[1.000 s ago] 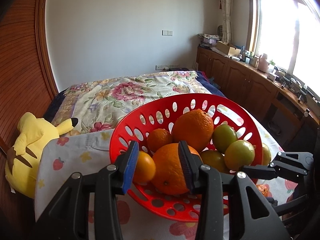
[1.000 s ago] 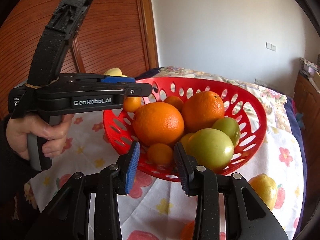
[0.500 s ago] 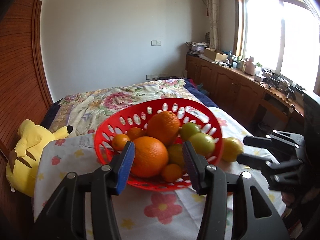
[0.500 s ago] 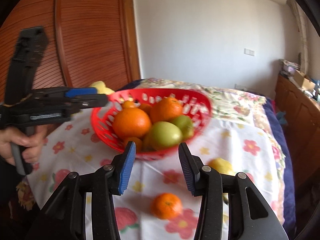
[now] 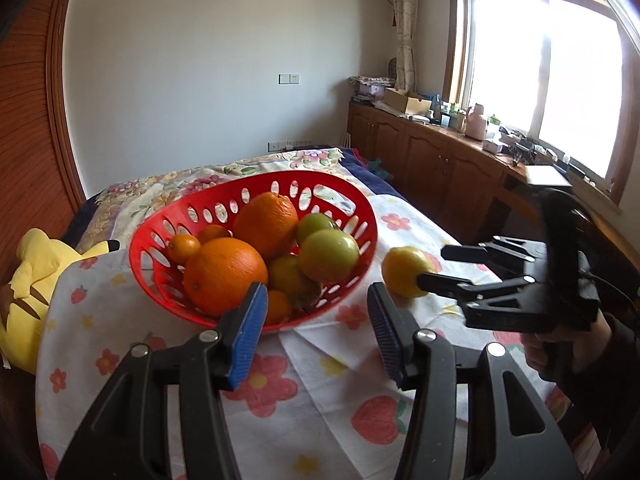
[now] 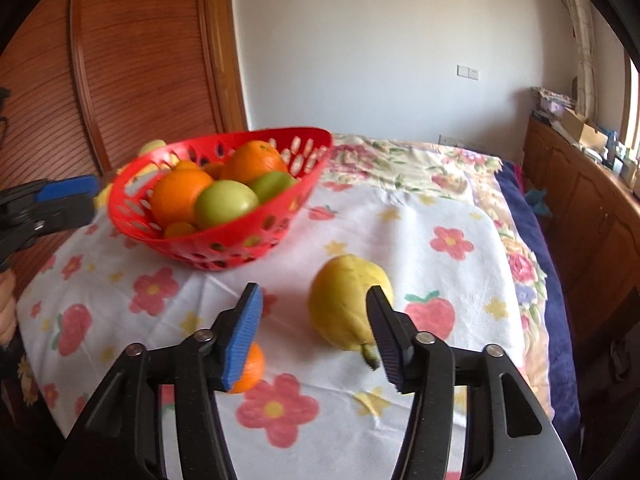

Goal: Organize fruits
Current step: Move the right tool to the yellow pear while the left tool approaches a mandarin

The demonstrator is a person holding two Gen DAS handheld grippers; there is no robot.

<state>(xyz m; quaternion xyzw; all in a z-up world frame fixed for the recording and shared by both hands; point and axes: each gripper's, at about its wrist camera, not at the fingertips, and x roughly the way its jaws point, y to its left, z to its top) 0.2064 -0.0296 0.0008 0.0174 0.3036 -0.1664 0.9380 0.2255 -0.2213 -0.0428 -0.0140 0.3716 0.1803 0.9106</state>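
Note:
A red slotted basket [image 5: 168,216] [image 6: 224,240] holds two big oranges [image 5: 224,272], small mandarins and green fruits [image 5: 330,254]. My left gripper [image 5: 316,332] hangs just in front of the basket, jaws opening, with nothing between them. A yellow lemon [image 6: 344,300] [image 5: 402,270] lies on the cloth to the right of the basket. My right gripper [image 6: 316,324] [image 5: 432,266] hovers just short of it, jaws opening, pads not touching the lemon. A small mandarin [image 6: 252,368] lies on the cloth, half hidden behind the right gripper's left finger.
A flowered white cloth [image 5: 280,400] covers the bed. A yellow plush toy [image 5: 28,292] lies at its left edge by the wooden wardrobe door [image 6: 120,80]. Low wooden cabinets [image 5: 440,160] run under the window to the right. The person's hand [image 5: 560,352] grips the right tool.
Both grippers drew back from the basket and their jaws widened. The right view swung from the basket to the lemon and the loose mandarin on the cloth.

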